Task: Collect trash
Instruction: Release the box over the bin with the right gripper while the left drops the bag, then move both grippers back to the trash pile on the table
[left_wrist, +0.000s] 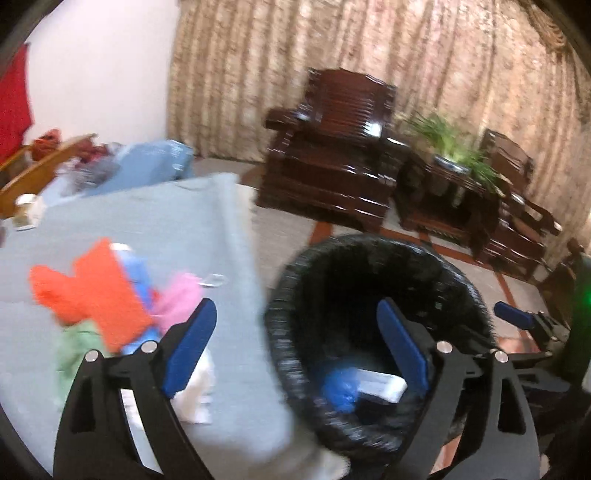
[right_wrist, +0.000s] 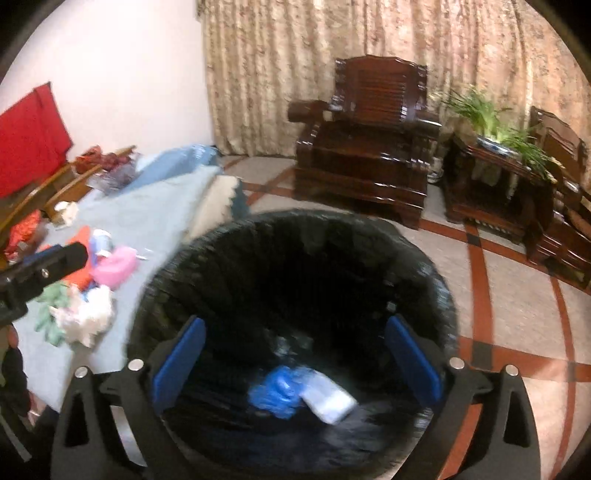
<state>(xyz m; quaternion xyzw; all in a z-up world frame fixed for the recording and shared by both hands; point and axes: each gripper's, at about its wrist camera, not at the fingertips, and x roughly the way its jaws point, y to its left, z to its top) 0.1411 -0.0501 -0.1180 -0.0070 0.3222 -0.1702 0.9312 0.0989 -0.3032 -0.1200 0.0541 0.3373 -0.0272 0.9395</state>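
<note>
With both hand-held grippers gaping empty over the bin (right_wrist: 295, 295), the remaining pile of scraps (left_wrist: 110, 302) on the surface (left_wrist: 155, 221) lies just left of the left hand-held gripper (left_wrist: 295, 347), nearer than the right hand-held gripper (right_wrist: 295, 358).

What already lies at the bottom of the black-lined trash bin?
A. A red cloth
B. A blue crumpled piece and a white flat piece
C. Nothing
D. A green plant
B: the right wrist view shows a blue crumpled piece beside a white flat piece inside the trash bin.
</note>
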